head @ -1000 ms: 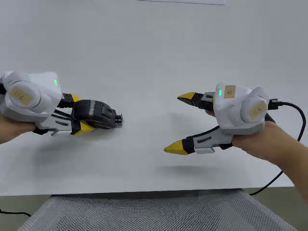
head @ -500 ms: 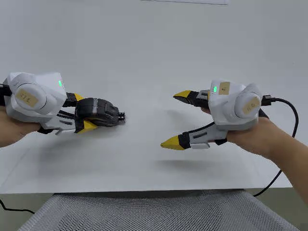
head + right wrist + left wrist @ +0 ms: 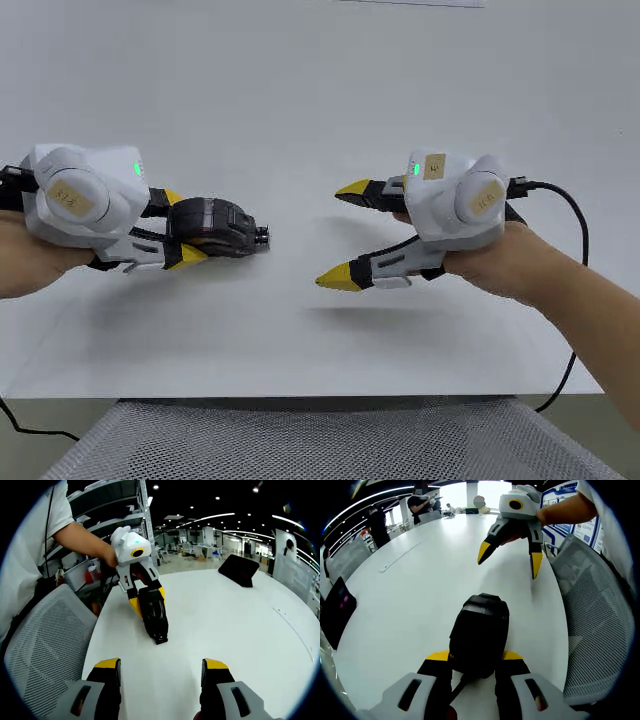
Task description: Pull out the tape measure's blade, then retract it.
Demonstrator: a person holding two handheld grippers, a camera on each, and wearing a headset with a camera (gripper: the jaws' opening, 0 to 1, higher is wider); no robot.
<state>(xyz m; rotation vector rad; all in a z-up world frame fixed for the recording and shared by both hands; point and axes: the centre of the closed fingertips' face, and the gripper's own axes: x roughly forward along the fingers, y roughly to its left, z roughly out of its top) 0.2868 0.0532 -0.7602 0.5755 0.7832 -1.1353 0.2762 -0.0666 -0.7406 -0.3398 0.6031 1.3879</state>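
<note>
A black tape measure [image 3: 217,228] lies low over the white table, held at its rear by my left gripper [image 3: 178,228], whose yellow-tipped fingers are shut on it. Its blade hook [image 3: 263,237] points right, with no blade drawn out. In the left gripper view the tape measure [image 3: 480,632] sits between the jaws, and the right gripper [image 3: 510,557] hangs open beyond it. My right gripper [image 3: 345,233] is open a short way right of the hook, empty. In the right gripper view the tape measure [image 3: 154,611] and left gripper [image 3: 145,597] lie ahead of the spread fingertips [image 3: 106,664].
The white table [image 3: 300,110] stretches bare behind and between the grippers. A grey mesh chair [image 3: 300,440] sits below its near edge. A black cable [image 3: 570,260] trails from the right gripper. A dark wedge-shaped stand [image 3: 240,571] rests far off on the table.
My right gripper has moved left toward the tape measure's hook, staying open. The left gripper has shifted slightly right with the tape measure still in it.
</note>
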